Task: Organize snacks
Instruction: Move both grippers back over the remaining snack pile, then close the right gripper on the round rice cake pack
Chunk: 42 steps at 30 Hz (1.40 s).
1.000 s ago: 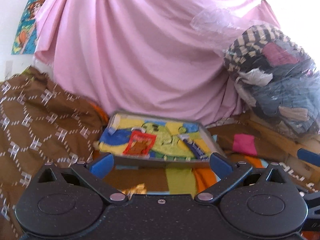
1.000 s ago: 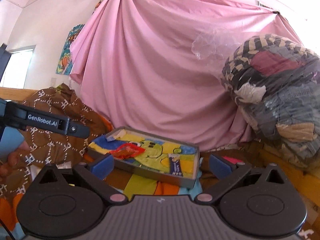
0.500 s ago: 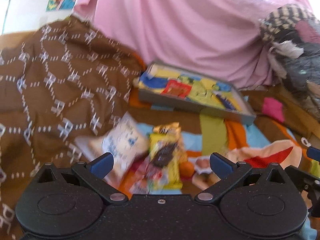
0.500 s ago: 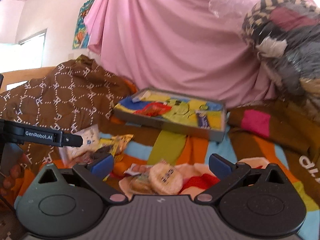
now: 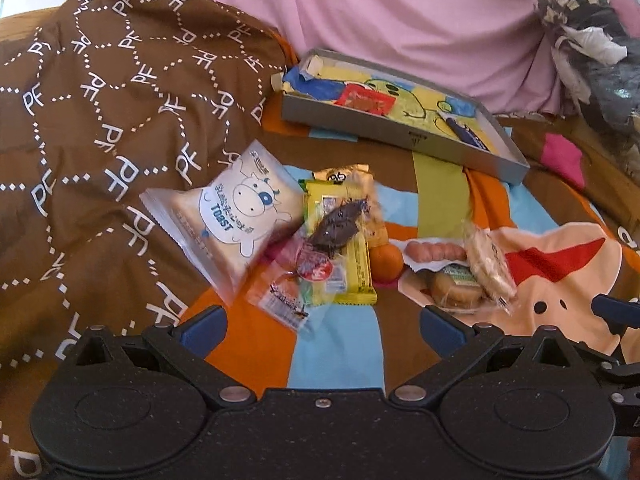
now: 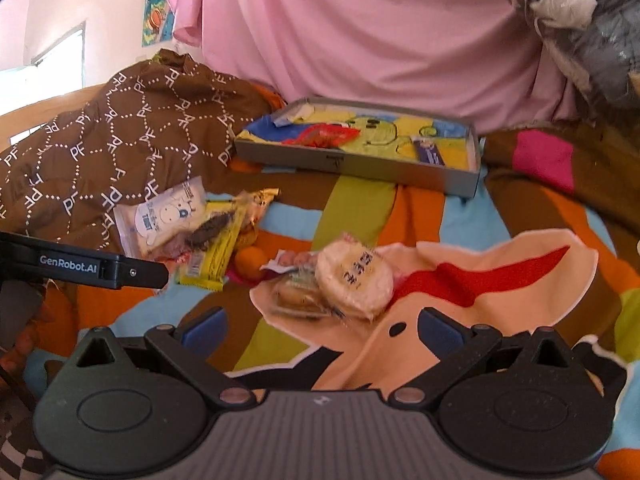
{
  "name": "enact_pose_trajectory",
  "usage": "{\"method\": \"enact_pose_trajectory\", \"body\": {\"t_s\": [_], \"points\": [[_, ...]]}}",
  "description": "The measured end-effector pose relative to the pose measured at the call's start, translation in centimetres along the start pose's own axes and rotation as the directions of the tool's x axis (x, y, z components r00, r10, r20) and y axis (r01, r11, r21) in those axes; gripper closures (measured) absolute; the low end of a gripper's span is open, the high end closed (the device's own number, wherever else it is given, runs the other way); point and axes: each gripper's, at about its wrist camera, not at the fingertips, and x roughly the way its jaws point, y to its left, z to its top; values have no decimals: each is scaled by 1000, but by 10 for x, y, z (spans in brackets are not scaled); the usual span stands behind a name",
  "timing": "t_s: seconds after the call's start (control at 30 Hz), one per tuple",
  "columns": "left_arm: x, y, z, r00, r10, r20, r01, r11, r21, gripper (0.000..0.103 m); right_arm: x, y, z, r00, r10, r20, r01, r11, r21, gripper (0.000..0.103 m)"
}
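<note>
Left wrist: grey tray with red packet, blue bar.

You have bright daylight from the window, up left of your right tongs; fisheye bends the edges; snacks look slightly motion-blurred.

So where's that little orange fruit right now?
The orange lies on the striped blanket mid-pile, seen in both wrist views, tucked between the yellow wrapper on its left and the pink sausages on its right.
</note>
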Motion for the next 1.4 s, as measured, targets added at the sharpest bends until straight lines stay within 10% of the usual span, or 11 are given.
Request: {"method": "enact_pose_trajectory", "body": {"t_s": [1.4], "points": [[63, -7, 54, 998, 1, -67, 14, 976, 216, 2, 98, -39, 23, 996, 76, -42, -70, 990, 125, 0]]}}
